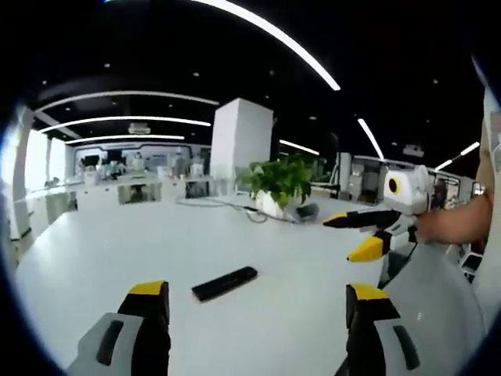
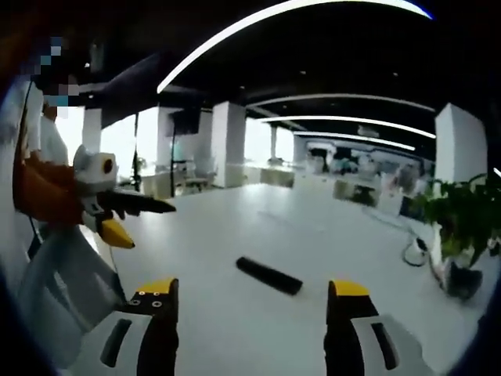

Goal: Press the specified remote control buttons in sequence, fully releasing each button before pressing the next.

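open tabletop (image 1: 258, 329), plant (image 1: 280, 182) at far edge

A white tabletop (image 1: 235, 235) is seen. A black remote control (image 1: 225, 283) lies flat on it, toward the near edge, its long axis running slantwise. The left gripper (image 1: 258, 309) is held above the near edge, jaws spread wide apart, yellow-tipped; nothing is gripped, and the remote is seen between and just beyond the tips, untouched. The right gripper (image 1: 356, 235) is seen over the right edge of the tabletop, held by a person's hand (image 1: 442, 225); its yellow-tipped jaws are parted and empty, well apart from the remote. A potted green plant (image 1: 280, 184) stands near the far edge, with cables (image 1: 227, 204) lying beside it.
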`<state>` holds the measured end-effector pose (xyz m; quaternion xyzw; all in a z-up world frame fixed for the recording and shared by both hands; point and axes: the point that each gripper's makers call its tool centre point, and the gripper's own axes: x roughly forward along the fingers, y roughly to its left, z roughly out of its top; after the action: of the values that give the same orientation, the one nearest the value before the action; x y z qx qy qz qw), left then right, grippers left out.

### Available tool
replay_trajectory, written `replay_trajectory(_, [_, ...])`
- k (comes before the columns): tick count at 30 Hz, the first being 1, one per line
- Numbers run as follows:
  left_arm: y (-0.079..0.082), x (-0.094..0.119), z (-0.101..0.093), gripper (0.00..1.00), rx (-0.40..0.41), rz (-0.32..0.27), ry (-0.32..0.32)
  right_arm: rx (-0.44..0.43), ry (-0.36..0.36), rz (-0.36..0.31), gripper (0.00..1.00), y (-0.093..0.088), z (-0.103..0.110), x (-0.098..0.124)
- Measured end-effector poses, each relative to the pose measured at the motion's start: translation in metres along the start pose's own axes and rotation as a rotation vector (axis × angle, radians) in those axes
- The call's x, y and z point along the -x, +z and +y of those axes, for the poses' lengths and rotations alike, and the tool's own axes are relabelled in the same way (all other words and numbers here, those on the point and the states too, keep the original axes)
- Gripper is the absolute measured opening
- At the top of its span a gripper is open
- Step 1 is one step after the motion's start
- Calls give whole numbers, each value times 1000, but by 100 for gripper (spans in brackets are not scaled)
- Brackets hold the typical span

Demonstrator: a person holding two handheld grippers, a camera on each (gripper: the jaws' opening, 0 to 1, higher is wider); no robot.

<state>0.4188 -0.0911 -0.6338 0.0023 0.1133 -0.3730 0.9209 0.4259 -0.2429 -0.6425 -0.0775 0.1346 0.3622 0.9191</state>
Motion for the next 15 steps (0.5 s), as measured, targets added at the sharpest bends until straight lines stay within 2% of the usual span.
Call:
replay_trajectory(6, [-5, 4, -4, 100, 22, 11, -11, -7, -4, 3, 80, -2, 1, 1])
replay_trajectory(11, [-2, 6, -5, 100, 24, 6, -4, -11, -15, 5, 83, -1, 0, 2])
replay_trajectory(13, [-3, 6, -3, 100, 27, 11, 4, -15, -24, 38, 82, -6, -2, 2])
replay_trajectory(15, [-6, 6, -2, 100, 44, 24, 9, -11, -27, 40, 82, -7, -3, 2])
